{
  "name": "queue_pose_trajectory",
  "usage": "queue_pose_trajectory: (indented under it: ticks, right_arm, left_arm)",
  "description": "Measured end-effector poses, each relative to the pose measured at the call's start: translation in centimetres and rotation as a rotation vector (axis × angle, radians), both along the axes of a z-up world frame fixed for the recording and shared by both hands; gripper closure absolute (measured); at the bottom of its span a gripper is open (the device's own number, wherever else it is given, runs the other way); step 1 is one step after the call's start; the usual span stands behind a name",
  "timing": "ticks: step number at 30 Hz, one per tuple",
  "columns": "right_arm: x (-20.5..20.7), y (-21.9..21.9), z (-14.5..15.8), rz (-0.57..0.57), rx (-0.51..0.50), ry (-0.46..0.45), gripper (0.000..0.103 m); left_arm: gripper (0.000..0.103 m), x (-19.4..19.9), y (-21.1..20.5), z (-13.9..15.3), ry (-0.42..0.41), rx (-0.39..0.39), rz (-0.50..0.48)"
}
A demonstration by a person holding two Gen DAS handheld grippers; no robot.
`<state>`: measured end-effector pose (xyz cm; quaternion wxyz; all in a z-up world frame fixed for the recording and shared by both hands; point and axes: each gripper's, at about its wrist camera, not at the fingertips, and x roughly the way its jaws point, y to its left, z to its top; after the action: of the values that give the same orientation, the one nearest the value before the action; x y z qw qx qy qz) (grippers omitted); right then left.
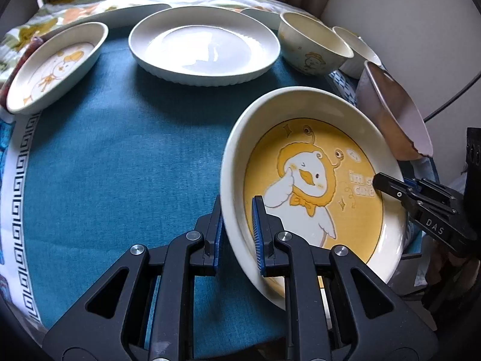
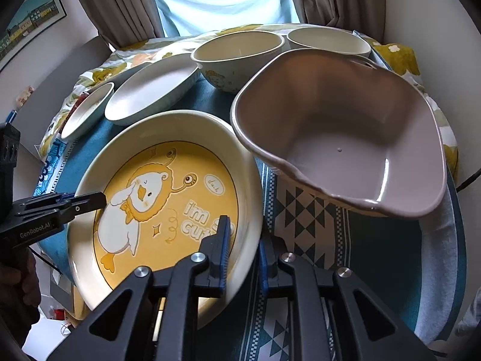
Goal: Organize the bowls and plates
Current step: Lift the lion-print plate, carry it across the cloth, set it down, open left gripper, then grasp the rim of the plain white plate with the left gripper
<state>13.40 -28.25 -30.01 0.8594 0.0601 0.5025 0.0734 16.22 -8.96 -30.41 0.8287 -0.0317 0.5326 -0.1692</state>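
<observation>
My left gripper [image 1: 240, 228] and right gripper [image 2: 243, 249] each pinch an opposite rim of the yellow duck plate [image 1: 315, 186], jaws nearly closed on its wall, holding it tilted over the blue-clothed surface [image 1: 105, 165]. Just beside it sits the grey bowl [image 2: 345, 138]. Farther off stand a white plate [image 1: 204, 48], a small duck dish [image 1: 57, 66] and two cream bowls [image 1: 309, 45].
</observation>
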Motion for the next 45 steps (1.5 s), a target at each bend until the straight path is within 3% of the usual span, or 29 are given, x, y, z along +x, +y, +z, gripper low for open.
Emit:
queue_pose_trajectory:
  ticks: [8,12,15,18,20,22,23,26,27,28,30,31,38,45]
  right_arm:
    - [-0.8,-1.5,0.6,-0.046,0.045,0.010,0.081]
    - [-1.6,-1.8,1.4,-0.050,0.012,0.006,0.069]
    - [-2.5,-2.4,2.4,-0.065,0.025,0.003,0.052]
    - [-3.1,-2.7,4.0,-0.070,0.036,-0.013,0.048]
    - [-3.1,-2.5,5.7,-0.054,0.047,-0.040,0.038]
    - [-2.9,-2.0,7.4,-0.029,0.069,-0.079,0.009]
    - [-2.7,-1.7,8.4,-0.009,0.087,-0.107,0.006]
    - [-2.0,-0.6,10.8,0.034,0.117,-0.180,0.004]
    - [-1.7,-0.3,11.3,0.044,0.123,-0.197,0.004]
    - [-1.3,0.2,12.0,0.058,0.131,-0.221,0.004]
    - [-0.2,1.0,12.7,0.077,0.136,-0.243,0.004]
    - [0.2,1.3,12.9,0.082,0.134,-0.245,0.004]
    - [4.4,4.5,13.5,0.089,0.082,-0.219,0.004]
    - [10.0,6.5,12.3,0.007,0.095,-0.139,0.004]
  left_arm:
    - [0.090,-0.5,-0.3,1.1,-0.023,0.087,-0.019]
    - [0.089,-0.5,-0.2,1.5,-0.005,0.094,-0.018]
    - [0.089,-0.9,0.0,2.6,-0.017,0.113,-0.016]
    - [0.089,-1.4,0.6,4.4,-0.043,0.136,0.003]
    - [0.089,-1.5,1.1,5.8,-0.059,0.139,0.022]
    - [0.089,-1.7,1.7,7.8,-0.090,0.145,0.048]
    - [0.089,-1.7,2.0,8.5,-0.102,0.147,0.057]
    - [0.082,-1.4,2.7,11.1,-0.140,0.140,0.071]
    - [0.072,-1.3,2.9,11.8,-0.156,0.141,0.074]
    - [0.041,-1.0,3.1,12.5,-0.175,0.140,0.073]
    - [0.001,-0.5,3.4,13.5,-0.214,0.137,0.086]
    - [0.000,-0.2,3.8,14.1,-0.239,0.131,0.099]
    - [0.000,5.3,5.5,14.6,-0.212,0.141,0.064]
    - [0.000,12.5,7.4,14.4,-0.193,0.127,-0.018]
